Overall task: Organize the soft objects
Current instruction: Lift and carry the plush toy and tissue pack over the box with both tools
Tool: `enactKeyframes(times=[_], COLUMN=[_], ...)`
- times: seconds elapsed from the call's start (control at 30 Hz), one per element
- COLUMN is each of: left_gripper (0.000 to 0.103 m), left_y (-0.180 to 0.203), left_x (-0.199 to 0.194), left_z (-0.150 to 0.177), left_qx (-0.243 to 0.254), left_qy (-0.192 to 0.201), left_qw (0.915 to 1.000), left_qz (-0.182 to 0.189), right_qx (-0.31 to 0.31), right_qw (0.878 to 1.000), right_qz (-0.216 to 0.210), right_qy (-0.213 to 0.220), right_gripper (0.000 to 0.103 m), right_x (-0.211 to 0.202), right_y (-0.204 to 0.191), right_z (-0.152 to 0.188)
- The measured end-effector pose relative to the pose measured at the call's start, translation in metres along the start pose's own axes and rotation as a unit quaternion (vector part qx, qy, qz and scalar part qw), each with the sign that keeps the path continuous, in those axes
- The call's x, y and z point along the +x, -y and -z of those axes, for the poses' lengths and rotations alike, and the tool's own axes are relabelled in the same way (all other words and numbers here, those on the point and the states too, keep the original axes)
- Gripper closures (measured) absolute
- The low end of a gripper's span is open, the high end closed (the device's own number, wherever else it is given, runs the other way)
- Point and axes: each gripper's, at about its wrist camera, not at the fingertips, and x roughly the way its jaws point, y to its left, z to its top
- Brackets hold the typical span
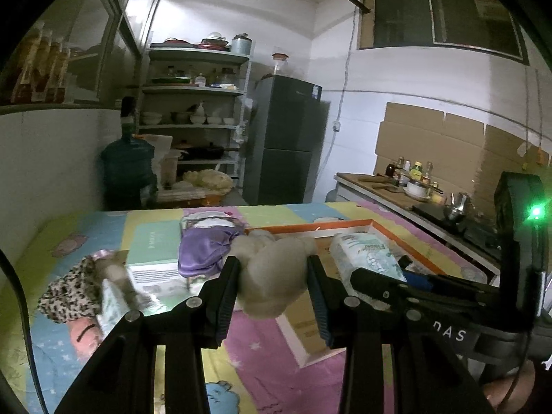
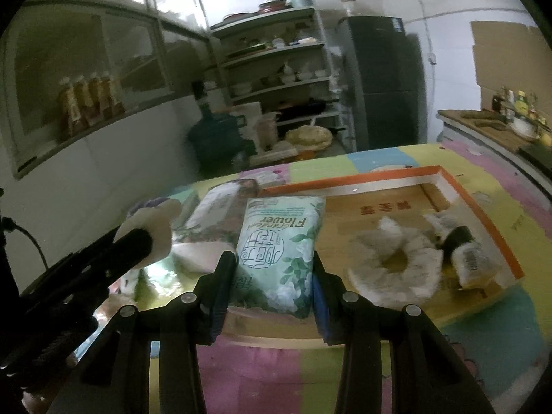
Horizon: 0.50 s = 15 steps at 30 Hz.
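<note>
- Gripping a cream plush toy (image 1: 272,276), the left gripper (image 1: 273,288) has its jaws clamped on the toy's sides, holding it above the colourful patchwork table (image 1: 155,227) in the left wrist view.
- Behind the toy lies a purple cloth (image 1: 207,248); a leopard-print fabric (image 1: 69,293) sits to the left, and a mint box (image 1: 151,252) lies between them.
- To the right, the tissue pack (image 1: 365,255) hangs over the orange-rimmed tray (image 1: 310,227), with the right gripper's body beside it.
- In the right wrist view, the right gripper (image 2: 270,289) has its jaws pressed on the pale green tissue pack (image 2: 279,252), at the left end of the tray (image 2: 483,214).
- Inside the tray lie a fluffy white ring (image 2: 396,262) and, just beside it, a small dark-banded bundle (image 2: 462,248).
- At left, the left gripper's body shows with the plush toy (image 2: 155,227) at its tip.
</note>
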Motion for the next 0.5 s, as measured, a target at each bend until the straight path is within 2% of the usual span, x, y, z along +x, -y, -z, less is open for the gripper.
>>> enactKeyframes(times=[0.5], left_gripper=[0.063], left_y=[0.039], left_x=[0.035], left_z=[-0.013], left_qx=[0.016], left_qy=[-0.011], left_qw=[0.9991], left_qz=[0.037], right_qx=[0.018], right_qw=[0.998], right_qz=[0.054], right_qy=[0.029], right_gripper=[0.061], right_x=[-0.012], right_y=[0.056], right_z=[-0.025])
